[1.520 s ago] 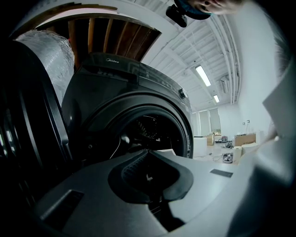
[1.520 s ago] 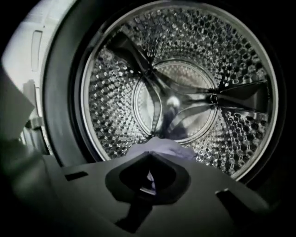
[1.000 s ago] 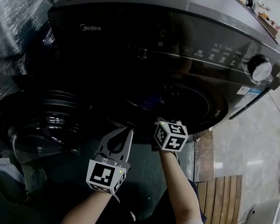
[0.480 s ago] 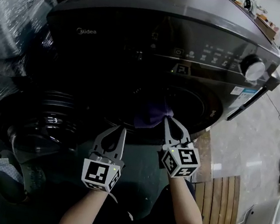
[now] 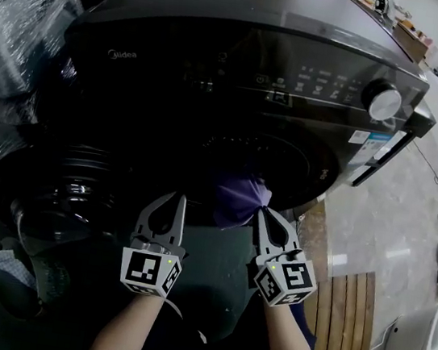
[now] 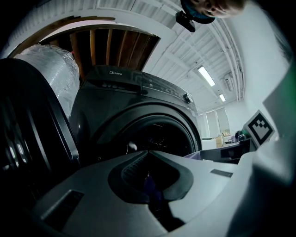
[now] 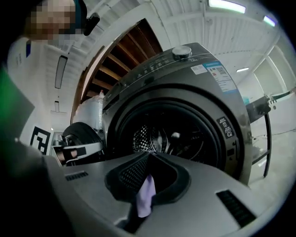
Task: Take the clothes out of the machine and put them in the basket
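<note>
The dark washing machine (image 5: 250, 20) stands with its round door (image 5: 70, 189) swung open to the left of the drum opening (image 5: 262, 156). A silver knob (image 5: 381, 99) sits at the right end of its control panel.

The right claw (image 5: 263, 212) is just in front of the drum opening, pointing level at it. Its jaws are pinched together on a purple cloth (image 5: 240, 198). The cloth bunches at the lower lip of the opening, partly out of the drum and touching the claw's tips. In the right gripper view the claw (image 7: 149, 153) has its tips closed, and a pale violet strip of the cloth (image 7: 145, 196) is caught in the hollow behind them. The perforated drum (image 7: 157, 136) shows beyond.

The left claw (image 5: 176, 197) is in front of the machine, between the open door and the drum opening, apart from the purple cloth. In the left gripper view its tips (image 6: 148, 152) meet. A dim patch in the hollow behind them is too dark to make out.

Below the open door lies a heap of pale patterned and dark green fabric (image 5: 25, 270); what holds it is too dark to tell. A plastic-wrapped bundle (image 5: 22, 18) stands to the left of the machine, and wooden slats (image 5: 349, 312) lie on the floor to its right.
</note>
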`<state>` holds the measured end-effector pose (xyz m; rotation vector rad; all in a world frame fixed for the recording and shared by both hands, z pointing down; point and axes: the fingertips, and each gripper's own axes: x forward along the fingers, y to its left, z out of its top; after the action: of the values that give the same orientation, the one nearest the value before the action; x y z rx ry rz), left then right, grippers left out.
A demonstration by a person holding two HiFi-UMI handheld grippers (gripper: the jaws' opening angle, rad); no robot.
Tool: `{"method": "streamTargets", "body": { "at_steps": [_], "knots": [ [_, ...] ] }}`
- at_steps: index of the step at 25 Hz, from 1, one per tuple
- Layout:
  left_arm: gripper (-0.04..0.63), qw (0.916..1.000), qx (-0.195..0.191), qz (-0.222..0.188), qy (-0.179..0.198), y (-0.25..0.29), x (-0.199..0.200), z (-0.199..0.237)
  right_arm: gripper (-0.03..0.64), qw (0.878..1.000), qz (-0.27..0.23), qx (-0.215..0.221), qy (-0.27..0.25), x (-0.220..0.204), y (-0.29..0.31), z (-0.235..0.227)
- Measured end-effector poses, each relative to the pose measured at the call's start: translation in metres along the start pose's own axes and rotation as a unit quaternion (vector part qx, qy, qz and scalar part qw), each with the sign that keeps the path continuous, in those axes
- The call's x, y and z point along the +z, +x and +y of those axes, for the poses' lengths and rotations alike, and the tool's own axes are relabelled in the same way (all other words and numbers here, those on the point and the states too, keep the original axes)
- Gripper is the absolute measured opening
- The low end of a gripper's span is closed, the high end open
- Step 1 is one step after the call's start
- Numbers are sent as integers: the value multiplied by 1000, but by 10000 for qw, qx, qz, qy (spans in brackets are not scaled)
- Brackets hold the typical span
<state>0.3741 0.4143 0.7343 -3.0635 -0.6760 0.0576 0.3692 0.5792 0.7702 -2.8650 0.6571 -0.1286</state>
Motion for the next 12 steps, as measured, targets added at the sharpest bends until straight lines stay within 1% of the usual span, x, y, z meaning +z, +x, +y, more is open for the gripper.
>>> {"method": "streamTargets", "body": {
  "at_steps": [7,12],
  "knots": [
    [21,9999,96,50,49,2,-3,3,9,9999,82,-29,-73,-3,-5,1],
    [21,9998,137,-7,131,3,3,4,9,9998,51,-72,-195,1,-6,0]
  ]
}}
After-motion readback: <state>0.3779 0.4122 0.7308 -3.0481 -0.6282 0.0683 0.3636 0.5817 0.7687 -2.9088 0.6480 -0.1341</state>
